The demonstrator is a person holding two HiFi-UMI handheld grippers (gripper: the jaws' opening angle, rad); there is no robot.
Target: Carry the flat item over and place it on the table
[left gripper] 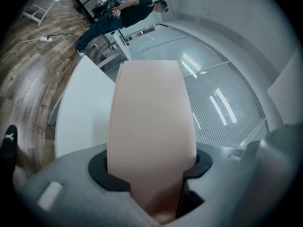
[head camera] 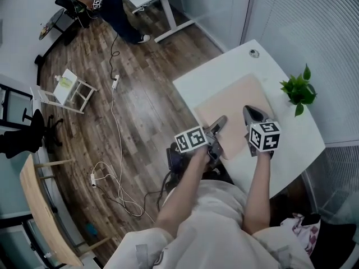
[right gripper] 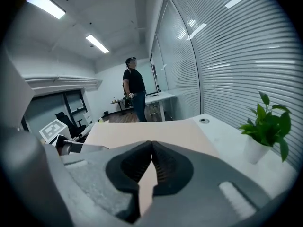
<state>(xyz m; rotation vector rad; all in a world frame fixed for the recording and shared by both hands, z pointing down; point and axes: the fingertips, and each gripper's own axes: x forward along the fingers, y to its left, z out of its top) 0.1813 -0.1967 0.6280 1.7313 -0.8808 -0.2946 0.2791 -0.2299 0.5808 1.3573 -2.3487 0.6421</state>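
The flat item is a pale pink mat lying low over the white table, held by its near edge. My left gripper grips the near left part. In the left gripper view the mat fills the gap between the jaws of the left gripper, and both black pads press on it. My right gripper grips the near right part. In the right gripper view the right gripper has its ribbed pads pinched on the mat's thin edge, and the mat stretches out level over the table.
A small potted plant stands at the table's right side, also seen as a plant beside the mat. A cable hole is near the far corner. A person stands across the wood floor by another desk. Cables trail on the floor.
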